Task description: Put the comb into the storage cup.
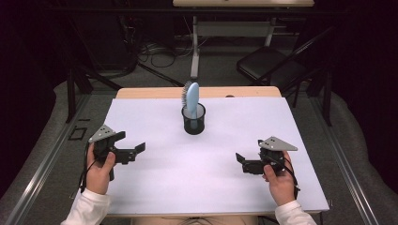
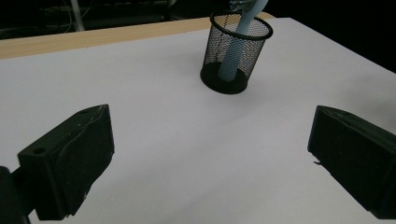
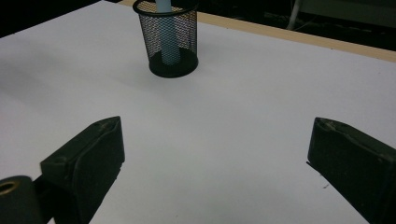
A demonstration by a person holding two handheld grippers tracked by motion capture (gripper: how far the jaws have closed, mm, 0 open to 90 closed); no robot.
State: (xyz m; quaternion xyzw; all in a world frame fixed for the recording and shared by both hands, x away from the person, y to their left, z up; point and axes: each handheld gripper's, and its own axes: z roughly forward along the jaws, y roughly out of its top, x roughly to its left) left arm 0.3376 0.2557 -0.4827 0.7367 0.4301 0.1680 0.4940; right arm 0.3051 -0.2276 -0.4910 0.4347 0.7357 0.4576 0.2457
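A white-topped table (image 1: 155, 187) with a pale wood far edge stands on grey carpet (image 1: 42, 154) in a dark room. Beyond its far edge, a black folding chair (image 1: 268, 65) sits near a second desk's white leg (image 1: 195, 51), with cables (image 1: 157, 51) coiled on the floor and black curtains on both sides.

Table top: white sheet (image 1: 197, 164) over a wooden table (image 1: 141, 92), wood edge bare at the far side.
Chair: black folding chair (image 1: 267, 65) on the floor beyond the table, right.
Cables: tangle (image 1: 155, 51) on the floor, far left.
Second table: pale top (image 1: 244, 3), grey leg (image 1: 195, 47) behind.
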